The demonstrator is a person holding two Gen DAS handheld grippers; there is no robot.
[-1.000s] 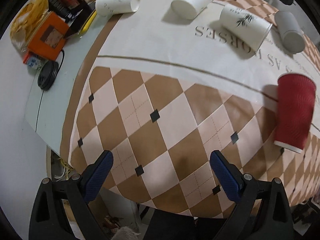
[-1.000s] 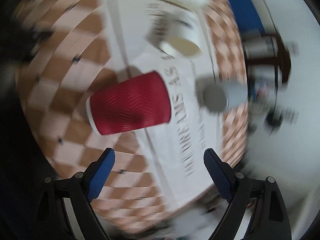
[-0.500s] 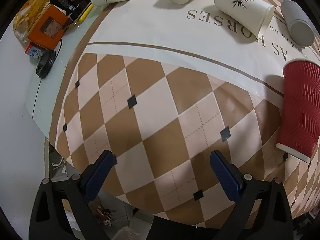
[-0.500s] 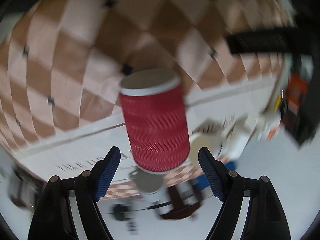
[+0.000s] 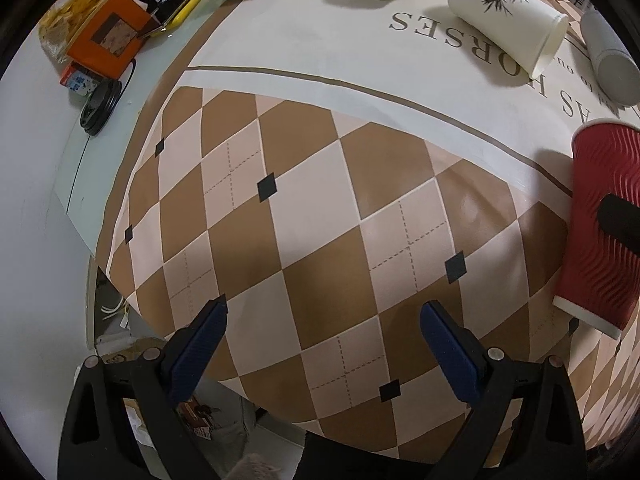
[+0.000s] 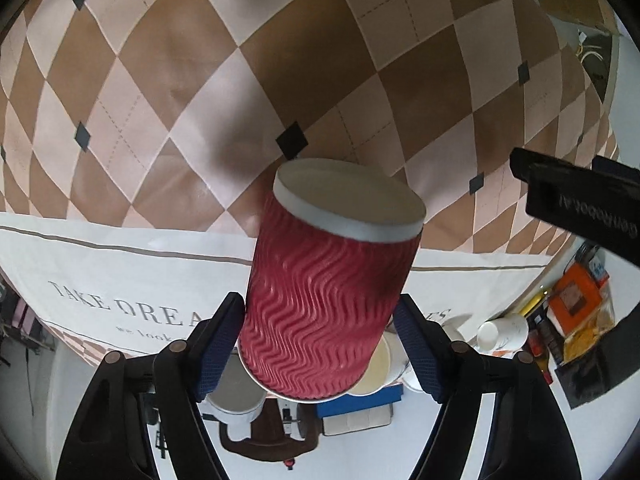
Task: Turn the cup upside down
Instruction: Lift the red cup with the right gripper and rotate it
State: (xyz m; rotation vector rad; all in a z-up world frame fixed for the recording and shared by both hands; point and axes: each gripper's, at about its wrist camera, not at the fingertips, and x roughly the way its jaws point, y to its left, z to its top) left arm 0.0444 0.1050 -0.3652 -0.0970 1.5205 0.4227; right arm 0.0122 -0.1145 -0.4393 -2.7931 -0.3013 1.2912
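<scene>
Red corrugated paper cup, white band at one end. Location: clamped between the blue pads of the right gripper, held over the diamond-patterned tablecloth near its right side, in the left wrist view.

Handling, as judged: very light, thin-walled, easily crushed by a hard squeeze; the wavy ribbing should give the pads some bite. Best hold is across the middle of the ribbed wall, as now, clear of the soft open rim.

Left gripper: jaws apart, nothing between them, poised over the near edge of the tablecloth.

Other items: white paper cups lying on their sides toward the far edge; grey cup at the far right; orange box off the far left corner.

Not determinable: whether the cup touches the tablecloth or hangs above it; which end is open, since the white-banded end facing the right wrist camera looks flat; the cup's right side, cut off in the left wrist view and crossed by a dark gripper part.
</scene>
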